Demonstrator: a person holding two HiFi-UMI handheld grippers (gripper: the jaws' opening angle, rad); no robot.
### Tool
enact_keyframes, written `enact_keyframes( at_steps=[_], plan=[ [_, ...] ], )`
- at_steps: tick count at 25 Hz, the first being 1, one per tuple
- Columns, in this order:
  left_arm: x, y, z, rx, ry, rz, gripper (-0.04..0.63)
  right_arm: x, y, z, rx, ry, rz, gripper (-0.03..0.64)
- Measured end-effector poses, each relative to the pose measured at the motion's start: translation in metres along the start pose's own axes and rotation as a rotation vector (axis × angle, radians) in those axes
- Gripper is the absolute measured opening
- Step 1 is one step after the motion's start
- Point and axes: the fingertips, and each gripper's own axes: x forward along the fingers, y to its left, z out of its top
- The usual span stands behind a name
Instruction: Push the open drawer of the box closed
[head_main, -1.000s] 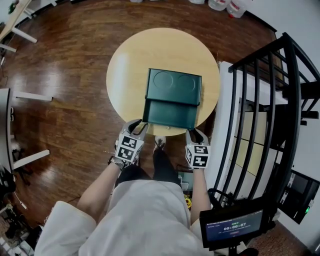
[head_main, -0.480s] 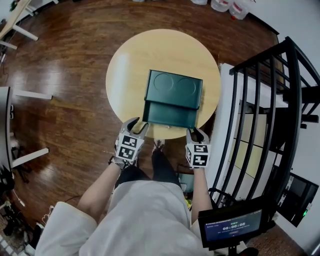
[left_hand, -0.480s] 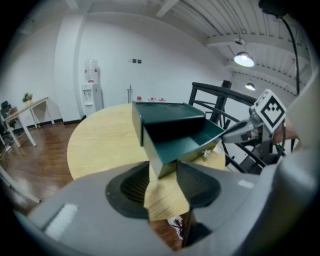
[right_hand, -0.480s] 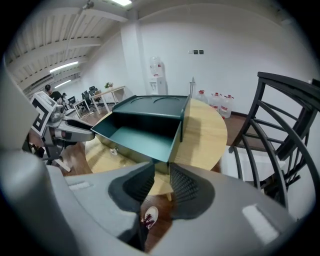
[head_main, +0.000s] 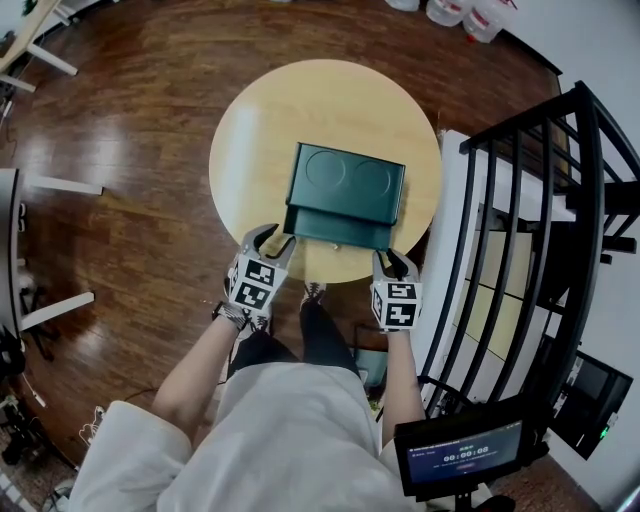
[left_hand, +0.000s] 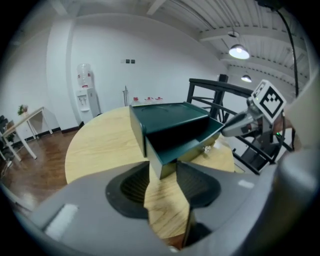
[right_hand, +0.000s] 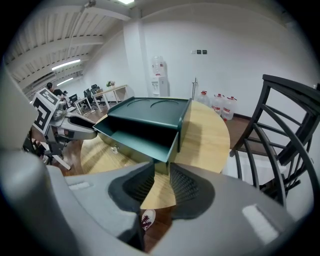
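A dark green box (head_main: 345, 180) sits on a round wooden table (head_main: 260, 120), its drawer (head_main: 335, 232) partly pulled out toward me. My left gripper (head_main: 270, 240) is at the drawer's front left corner, jaws open, with the corner (left_hand: 160, 167) at the tips of the fingers. My right gripper (head_main: 393, 262) is at the front right corner (right_hand: 162, 162), jaws slightly apart, nothing clamped. A small knob (right_hand: 115, 148) shows on the drawer front. The inside of the drawer (left_hand: 185, 145) looks empty.
A black metal railing (head_main: 540, 200) stands close on the right. A screen on a stand (head_main: 460, 455) is at the lower right. Water bottles (head_main: 470, 15) stand at the far wall. My shoe (head_main: 315, 290) is under the table's near edge.
The drawer has slid further into the box. Both grippers have moved forward with its front.
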Motion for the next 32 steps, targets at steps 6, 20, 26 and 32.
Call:
enact_keyframes(
  at_steps=[6,20,26,32],
  plan=[
    [0.007,0.008,0.012,-0.011,0.0,0.002,0.183,0.006,-0.007,0.013,0.007,-0.004,0.005,0.101],
    [0.013,0.022,0.022,-0.036,-0.019,0.004,0.183,0.016,-0.009,0.028,0.02,-0.007,0.015,0.101],
    [0.015,0.023,0.024,-0.008,-0.007,0.017,0.183,0.018,-0.011,0.031,0.027,-0.004,0.023,0.101],
    [0.021,0.029,0.032,-0.01,-0.007,0.021,0.183,0.023,-0.016,0.039,0.039,-0.008,0.023,0.101]
  ],
)
